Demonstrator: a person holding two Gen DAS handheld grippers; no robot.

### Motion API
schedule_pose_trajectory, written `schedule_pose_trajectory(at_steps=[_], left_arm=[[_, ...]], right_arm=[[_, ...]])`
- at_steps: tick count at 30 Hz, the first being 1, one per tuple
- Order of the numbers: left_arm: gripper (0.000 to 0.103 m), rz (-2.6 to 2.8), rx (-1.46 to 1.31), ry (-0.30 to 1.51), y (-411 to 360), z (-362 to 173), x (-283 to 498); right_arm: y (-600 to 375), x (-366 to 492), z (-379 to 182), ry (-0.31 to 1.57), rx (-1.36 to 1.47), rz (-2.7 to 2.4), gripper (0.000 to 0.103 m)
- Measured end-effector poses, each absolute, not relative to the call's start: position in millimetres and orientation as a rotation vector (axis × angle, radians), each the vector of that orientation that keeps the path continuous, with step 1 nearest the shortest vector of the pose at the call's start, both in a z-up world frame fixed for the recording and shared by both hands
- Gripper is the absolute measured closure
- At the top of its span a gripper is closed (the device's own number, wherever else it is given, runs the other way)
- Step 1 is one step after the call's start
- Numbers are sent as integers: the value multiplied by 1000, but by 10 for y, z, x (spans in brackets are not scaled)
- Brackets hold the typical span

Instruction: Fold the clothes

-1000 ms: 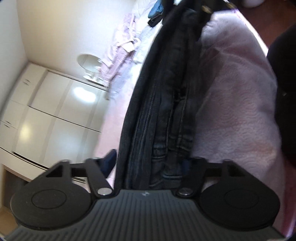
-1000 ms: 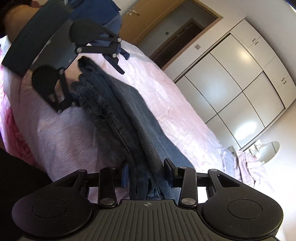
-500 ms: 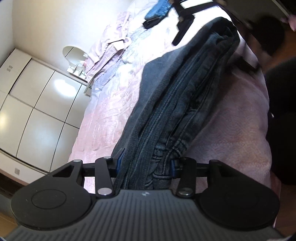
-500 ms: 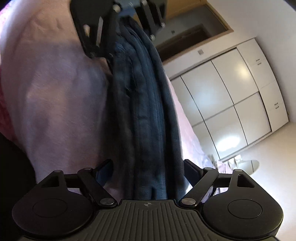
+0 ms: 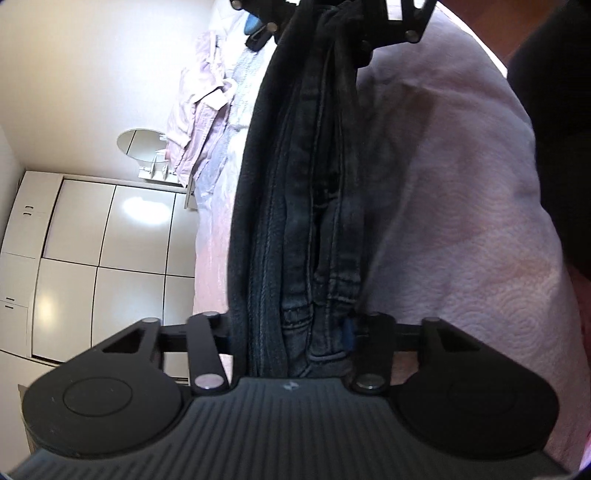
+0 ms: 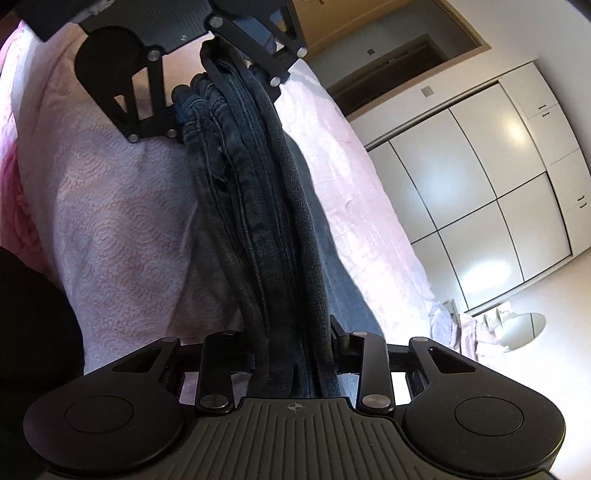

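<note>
1. The dark jeans hung as a bunched, lengthwise-gathered band stretched between the two tools, raised above the bed rather than lying flat on it.
2. One end of the jeans, the end with stitched hems showing, sat between the fingers of the left hand-held gripper, which was clamped on the gathered denim.
3. In the right wrist view that same left hand-held gripper appeared at the far end of the band, its fingers pressed against the folds from both sides.
4. The other end ran into the right hand-held gripper, whose fingers were closed tight on the cloth with the layers pinched between them.
5. From the left wrist view the right hand-held gripper showed at the top edge, gripping the far end of the band.
6. Under the jeans lay the bed with a pale pink textured blanket; a wider part of the denim rested on it on the side toward the wardrobe.
7. Crumpled pale pink clothing lay further up the bed, well apart from the jeans.
8. A white wardrobe with glossy panel doors stood beyond the bed, and a round mirror stood near it.
</note>
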State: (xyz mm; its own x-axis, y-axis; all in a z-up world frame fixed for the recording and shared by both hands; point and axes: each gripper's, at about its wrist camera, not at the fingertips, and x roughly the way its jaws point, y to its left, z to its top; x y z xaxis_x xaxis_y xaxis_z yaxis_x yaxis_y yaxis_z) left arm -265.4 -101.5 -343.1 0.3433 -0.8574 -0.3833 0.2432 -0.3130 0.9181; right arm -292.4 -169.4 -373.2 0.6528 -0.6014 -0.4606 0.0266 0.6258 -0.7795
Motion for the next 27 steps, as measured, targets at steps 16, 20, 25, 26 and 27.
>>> schedule_pose_trajectory(at_steps=[16,20,25,26,27], left_arm=[[68,-1318,1419,-727,-1287,-2658,-3158],[68,-1366,1396,-773,-1578,-2529,-3406],[68,-1442,1371,-824,-2352,-2382,-3463],[68,-1459,1363,-835,-2530,-2349,-3459],[68,-1477,1353,-848,-2696,-2309,-3446]], right_arm=[[-1558,-3696,-3116,729,-848,-551,73],[-1649,-3966,-3040,723,-831,-604,73],[-2144,-4195,-2894,721,-802,-666,73],[-2259,-4239,-2843,724,-798,-676,73],[-2373,-4286,-2786,728,-794,-686,73]])
